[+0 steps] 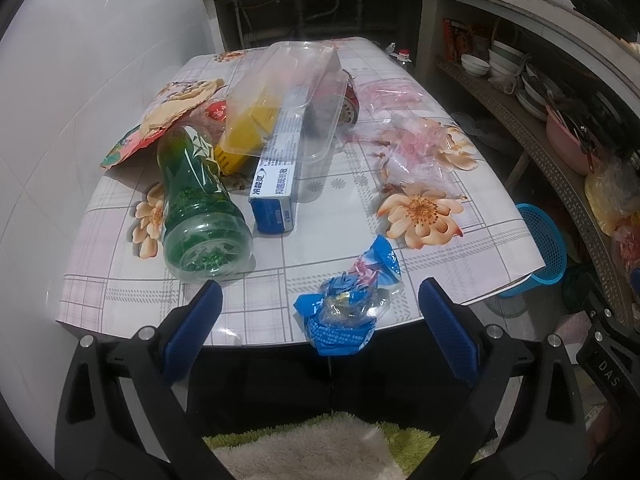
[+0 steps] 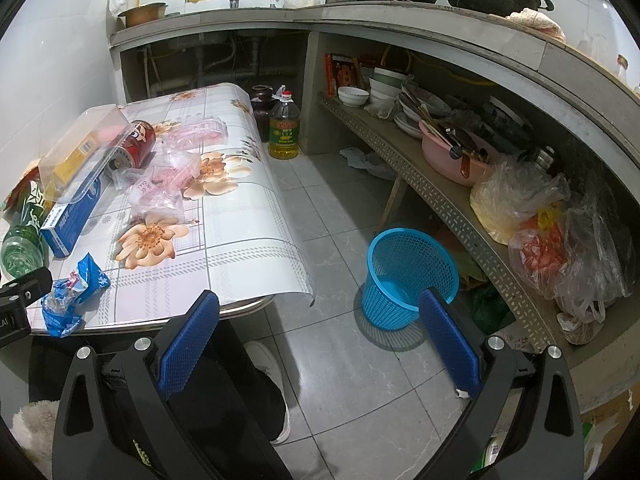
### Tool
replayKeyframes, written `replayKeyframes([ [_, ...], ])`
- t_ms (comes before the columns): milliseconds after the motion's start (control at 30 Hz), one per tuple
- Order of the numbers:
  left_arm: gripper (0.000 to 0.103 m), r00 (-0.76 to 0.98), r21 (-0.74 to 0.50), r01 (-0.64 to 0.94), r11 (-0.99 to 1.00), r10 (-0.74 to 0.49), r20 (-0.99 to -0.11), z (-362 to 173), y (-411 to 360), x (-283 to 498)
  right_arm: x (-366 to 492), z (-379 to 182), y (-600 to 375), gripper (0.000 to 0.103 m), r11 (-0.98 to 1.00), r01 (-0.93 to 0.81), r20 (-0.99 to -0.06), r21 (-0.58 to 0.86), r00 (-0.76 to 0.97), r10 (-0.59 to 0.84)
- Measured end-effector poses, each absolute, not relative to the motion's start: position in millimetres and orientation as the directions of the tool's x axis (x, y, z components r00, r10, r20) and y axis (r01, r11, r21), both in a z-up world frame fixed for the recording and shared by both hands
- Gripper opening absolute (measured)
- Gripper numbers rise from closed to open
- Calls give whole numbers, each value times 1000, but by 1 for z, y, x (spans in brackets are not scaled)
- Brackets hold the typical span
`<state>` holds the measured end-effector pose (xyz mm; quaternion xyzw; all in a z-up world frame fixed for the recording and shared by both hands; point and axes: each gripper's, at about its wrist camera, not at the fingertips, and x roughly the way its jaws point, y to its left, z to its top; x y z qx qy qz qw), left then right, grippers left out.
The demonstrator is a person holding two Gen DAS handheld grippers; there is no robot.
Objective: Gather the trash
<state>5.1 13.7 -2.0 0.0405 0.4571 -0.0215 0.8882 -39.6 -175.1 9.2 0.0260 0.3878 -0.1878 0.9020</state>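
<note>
Kitchen clutter crowds a small table (image 1: pixel 360 248) with a flowered cloth, set against a tiled wall beside a concrete counter. Trash covers it: a green bottle (image 1: pixel 196 204) on its side, a blue box (image 1: pixel 276 184) under a clear tray (image 1: pixel 288 100), a red can (image 2: pixel 134 148), loose clear bags (image 1: pixel 412 144). A crumpled blue wrapper (image 1: pixel 348 304) lies at the near edge, partly overhanging it. The left gripper (image 1: pixel 320 332) hovers just short of that wrapper, jaws spread wide and empty. The right gripper (image 2: pixel 320 344) hangs over the floor, also spread and empty, near a blue basket (image 2: pixel 404 276), which looks empty. That wrapper looks feather-light, crinkly and slick; I'd pinch its bunched middle, since a loose corner may slip free.
</note>
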Motion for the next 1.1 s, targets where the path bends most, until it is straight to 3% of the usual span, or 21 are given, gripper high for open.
replayKeyframes([
  [933,94,590,39,48,998,3,-807,-5,18,4,-39,8,-184,97,928,365,-712,-69,634,-302],
  [1100,94,671,72,26,997,36,-741,6,30,0,-33,20,-184,97,931,358,-645,-66,697,-313],
])
